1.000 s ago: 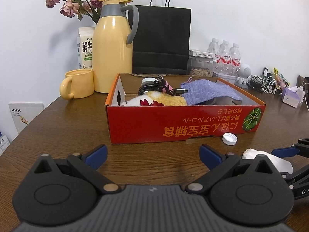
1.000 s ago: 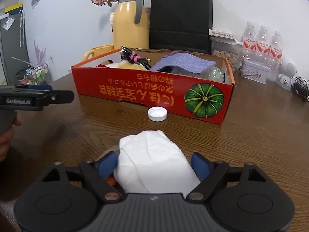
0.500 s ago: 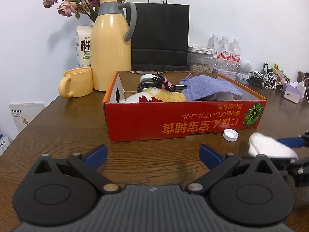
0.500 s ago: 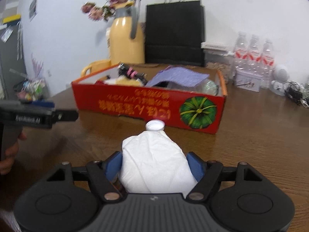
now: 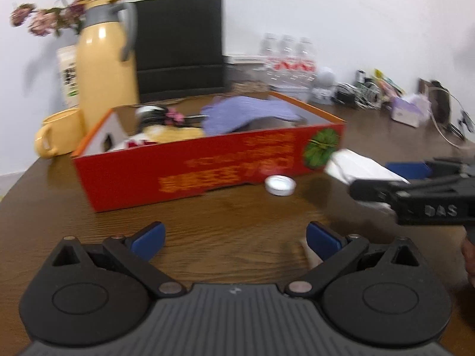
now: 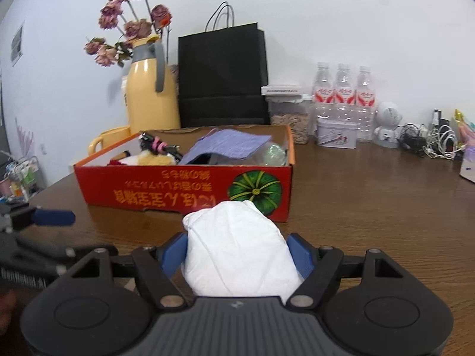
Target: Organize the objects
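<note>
1. Nearest me, the right gripper (image 6: 237,255) has its blue pads (image 6: 299,255) pressed on both flanks of a soft white crumpled bundle, paper or thin plastic by the look (image 6: 237,249). It is lifted clear of the brown wooden desk (image 6: 371,213), near the desk's front edge.
2. That bundle looks light and squashy. I judge a hold across its broad middle suits it, since a hard squeeze would only flatten it.
3. The left gripper (image 5: 234,238) hangs over bare desk with its jaws spread wide and nothing between them.
4. Just beyond lies a small white round bottle cap (image 5: 280,184), close against the front wall of the red cardboard box (image 6: 178,190).
5. The box already holds a lilac cloth (image 6: 228,145), cables and a plush toy.
</note>
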`<state>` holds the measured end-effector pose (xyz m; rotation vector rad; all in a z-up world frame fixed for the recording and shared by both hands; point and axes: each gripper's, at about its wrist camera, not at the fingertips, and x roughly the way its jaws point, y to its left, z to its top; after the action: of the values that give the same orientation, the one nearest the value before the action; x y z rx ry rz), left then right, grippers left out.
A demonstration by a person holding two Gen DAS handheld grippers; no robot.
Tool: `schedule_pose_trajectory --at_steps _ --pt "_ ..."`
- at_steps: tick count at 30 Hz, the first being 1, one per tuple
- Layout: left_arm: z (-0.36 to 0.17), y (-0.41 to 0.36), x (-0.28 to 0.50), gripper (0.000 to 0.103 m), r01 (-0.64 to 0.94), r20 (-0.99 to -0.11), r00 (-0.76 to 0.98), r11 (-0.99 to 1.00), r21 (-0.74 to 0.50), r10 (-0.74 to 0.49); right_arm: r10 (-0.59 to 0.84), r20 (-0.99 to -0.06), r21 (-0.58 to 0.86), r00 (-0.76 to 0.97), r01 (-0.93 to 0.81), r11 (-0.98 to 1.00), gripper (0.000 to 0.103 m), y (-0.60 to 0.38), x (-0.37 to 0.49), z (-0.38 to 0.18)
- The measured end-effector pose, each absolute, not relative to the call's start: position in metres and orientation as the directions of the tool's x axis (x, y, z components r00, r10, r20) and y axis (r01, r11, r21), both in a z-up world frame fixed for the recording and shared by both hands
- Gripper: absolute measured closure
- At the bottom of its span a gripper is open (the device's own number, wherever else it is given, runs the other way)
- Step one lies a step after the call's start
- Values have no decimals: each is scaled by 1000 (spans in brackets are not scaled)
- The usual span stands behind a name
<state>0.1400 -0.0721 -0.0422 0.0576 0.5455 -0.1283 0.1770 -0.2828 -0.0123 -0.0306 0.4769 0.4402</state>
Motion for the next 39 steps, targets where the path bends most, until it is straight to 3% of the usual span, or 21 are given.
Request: schedule_pose_trajectory --at_steps 5,9,12,17,19,21,25,39 --pt "-46 -93 143 0 162 -539 833 986 30 -121 406 -430 75 807 -416 906 29 -285 174 -10" --pt "-48 -102 146 10 171 -562 817 985 17 -132 412 -422 78 807 -421 904 29 -286 173 -9" --pt "-48 -108 145 25 182 -566 812 983 13 -143 415 -417 80 809 -422 903 28 -286 172 -8" --pt "-53 -119 147 57 213 -602 782 977 15 -161 417 -414 80 809 -424 902 28 -286 171 -8" --pt "-53 -120 145 80 216 -601 781 976 8 -168 418 -414 80 809 -425 902 28 -286 171 -8" --pt "-53 -118 144 94 217 -601 779 976 -7 -178 417 -415 79 808 -425 902 28 -286 171 -8" --pt "-51 -113 144 95 215 -597 777 976 -43 -198 416 -416 77 808 -425 902 28 -286 171 -8" --pt "-16 -88 134 95 178 -456 870 982 -60 -185 386 -408 72 827 -393 917 29 -286 171 -4"
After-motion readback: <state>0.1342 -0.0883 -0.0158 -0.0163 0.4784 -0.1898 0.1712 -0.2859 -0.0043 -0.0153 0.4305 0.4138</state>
